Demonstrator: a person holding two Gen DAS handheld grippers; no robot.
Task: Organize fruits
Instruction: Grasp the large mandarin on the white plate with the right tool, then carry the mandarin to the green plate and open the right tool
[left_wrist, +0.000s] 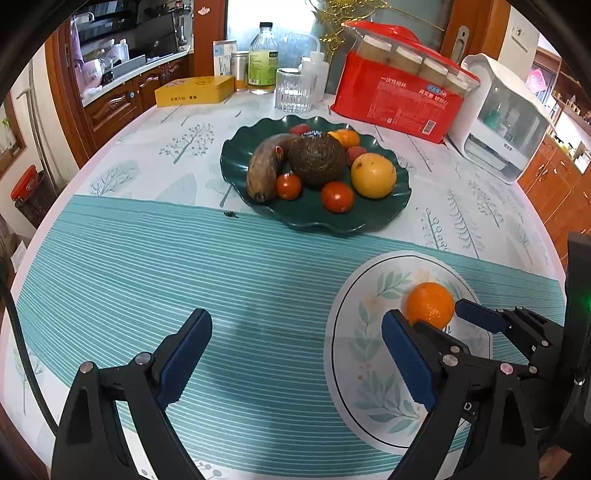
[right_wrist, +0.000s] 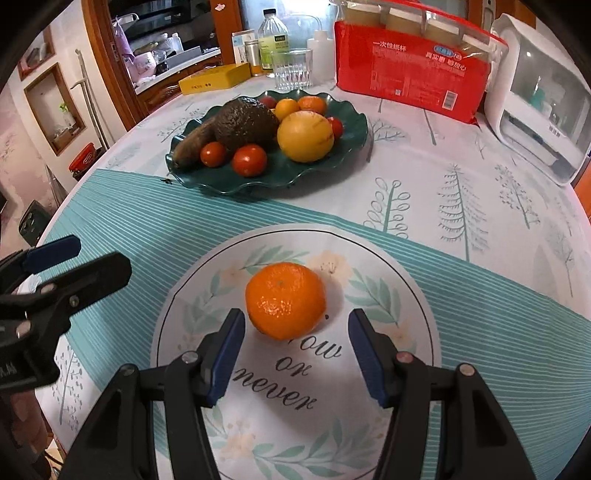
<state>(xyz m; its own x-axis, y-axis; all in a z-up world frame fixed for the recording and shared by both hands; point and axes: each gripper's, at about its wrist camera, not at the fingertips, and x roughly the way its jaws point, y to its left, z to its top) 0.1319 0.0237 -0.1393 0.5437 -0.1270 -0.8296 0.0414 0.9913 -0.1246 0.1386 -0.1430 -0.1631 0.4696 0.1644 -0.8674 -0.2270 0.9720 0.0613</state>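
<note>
Now the orange sits alone on the white plate, apart from the green dish of mixed fruit, likely being sorted. Right gripper half-open, empty, just short of it; left gripper wide, empty, over the tablecloth.

We see a mandarin on the near plate; behind it a dish holds fruit on the bench.
</note>
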